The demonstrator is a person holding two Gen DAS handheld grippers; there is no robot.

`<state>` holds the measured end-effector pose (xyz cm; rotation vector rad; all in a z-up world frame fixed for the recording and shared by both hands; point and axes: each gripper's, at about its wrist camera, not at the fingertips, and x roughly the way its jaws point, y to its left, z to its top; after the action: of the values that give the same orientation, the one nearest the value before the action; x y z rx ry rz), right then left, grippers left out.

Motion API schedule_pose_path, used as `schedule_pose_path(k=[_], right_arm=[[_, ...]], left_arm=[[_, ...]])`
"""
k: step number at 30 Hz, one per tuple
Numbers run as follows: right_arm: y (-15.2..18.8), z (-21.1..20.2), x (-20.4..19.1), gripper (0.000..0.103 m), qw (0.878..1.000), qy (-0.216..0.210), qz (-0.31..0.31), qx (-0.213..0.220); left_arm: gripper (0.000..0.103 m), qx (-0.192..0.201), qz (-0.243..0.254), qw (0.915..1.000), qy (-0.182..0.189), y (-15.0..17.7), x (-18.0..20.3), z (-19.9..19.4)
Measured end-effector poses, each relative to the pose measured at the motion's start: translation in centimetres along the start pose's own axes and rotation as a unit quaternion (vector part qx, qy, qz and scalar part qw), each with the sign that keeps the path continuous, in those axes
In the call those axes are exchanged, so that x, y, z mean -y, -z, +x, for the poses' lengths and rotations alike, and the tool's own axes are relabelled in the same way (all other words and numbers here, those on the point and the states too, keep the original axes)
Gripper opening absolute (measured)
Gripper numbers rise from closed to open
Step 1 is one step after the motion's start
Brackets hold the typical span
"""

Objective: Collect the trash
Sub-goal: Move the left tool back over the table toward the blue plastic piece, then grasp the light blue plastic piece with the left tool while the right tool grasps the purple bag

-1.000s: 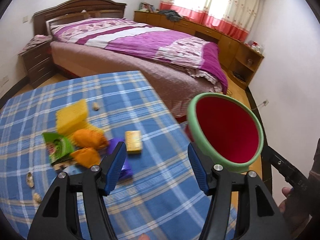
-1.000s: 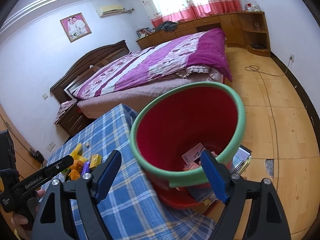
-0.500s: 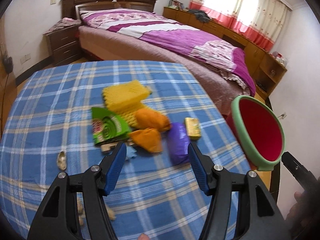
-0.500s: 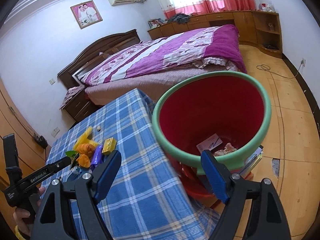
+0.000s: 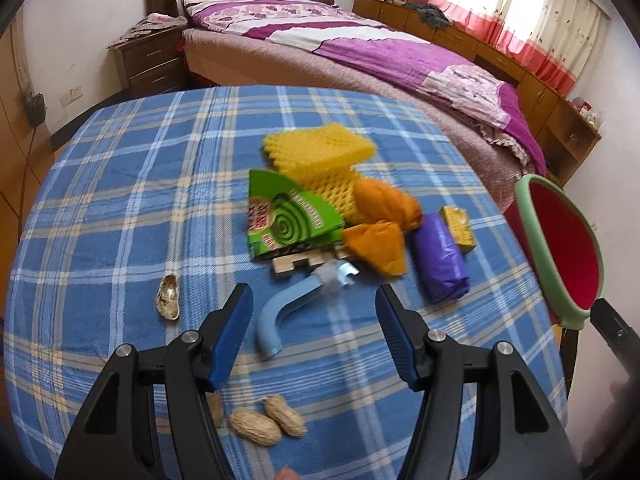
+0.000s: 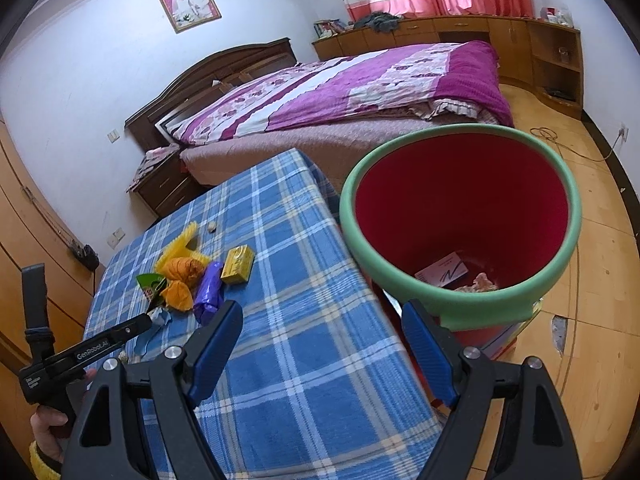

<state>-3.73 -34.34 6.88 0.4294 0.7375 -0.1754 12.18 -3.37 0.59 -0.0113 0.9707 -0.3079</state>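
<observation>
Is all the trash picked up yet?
Not yet. The red bucket with a green rim already holds a card and scraps. Both tongs, left and right, are open and empty. The yellow foam net, purple bag, blue curved tube and peanuts still lie on the table.

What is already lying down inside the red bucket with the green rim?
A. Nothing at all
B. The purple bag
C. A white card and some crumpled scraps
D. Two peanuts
C. The right wrist view looks down into the red bucket, and at its bottom lie a white card and crumpled scraps; the purple bag and the peanuts are on the table.
</observation>
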Motion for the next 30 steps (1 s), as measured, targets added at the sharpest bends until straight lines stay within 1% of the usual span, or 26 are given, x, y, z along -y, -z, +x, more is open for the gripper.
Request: schedule_pose_path(k=[2,6,11,12,16,17,18,19,20,23,27,30], right_arm=[[0.1,0.2,-0.2,0.084,1.000,-0.001,-0.002,-0.003],[0.2,0.4,-0.4,0.084,1.000,-0.001,-0.005,-0.009],[0.4,0.6,-0.6,0.084,1.000,-0.001,-0.007,-0.014],[0.5,0.6,-0.6,0.084,1.000,0.000,-0.007,-0.015],[0.6,0.7,-0.8,0.084,1.000,0.001,-0.008,-0.017],[0.6,0.8,-0.8,0.084,1.000,0.001,-0.008,-0.018],[0.6,0.8,-0.8,0.084,1.000,0.001,-0.009,-0.019],[0.6,0.9,-1.0,0.084,1.000,0.000,-0.009,-0.020],[0.6,1.0,-1.1,0.084,1.000,0.000,-0.011,-0.022],[0.6,1.3,-1.5,0.084,1.000,-0.002,-0.016,-0.025],[0.6,1.6,-2.2,0.084,0.999,-0.007,-0.025,-0.028],[0.6,1.9,-2.9,0.084,0.999,-0.009,-0.035,-0.031]], left_arm=[[0.064,-0.010,-0.002,0.9999,-0.003,0.2,-0.3,0.4],[0.064,-0.018,-0.003,0.9998,0.002,0.3,-0.5,1.1],[0.063,-0.018,0.009,0.9996,-0.018,0.3,-0.4,1.9],[0.059,-0.019,0.009,0.9996,-0.021,0.3,-0.4,2.1],[0.051,-0.013,0.019,0.9991,-0.035,0.3,-0.5,2.2],[0.047,-0.013,0.021,0.9990,-0.037,0.3,-0.6,2.2],[0.038,-0.011,0.022,0.9989,-0.040,0.3,-0.6,2.2],[0.034,-0.009,0.024,0.9989,-0.039,0.4,-0.7,2.1],[0.026,-0.009,0.026,0.9990,-0.036,0.4,-0.7,2.1],[0.018,-0.010,0.024,0.9995,-0.020,0.6,-0.8,2.0],[0.017,-0.011,0.027,0.9995,-0.012,0.9,-0.6,1.8],[0.017,-0.009,0.019,0.9998,-0.002,1.0,-0.6,1.5]])
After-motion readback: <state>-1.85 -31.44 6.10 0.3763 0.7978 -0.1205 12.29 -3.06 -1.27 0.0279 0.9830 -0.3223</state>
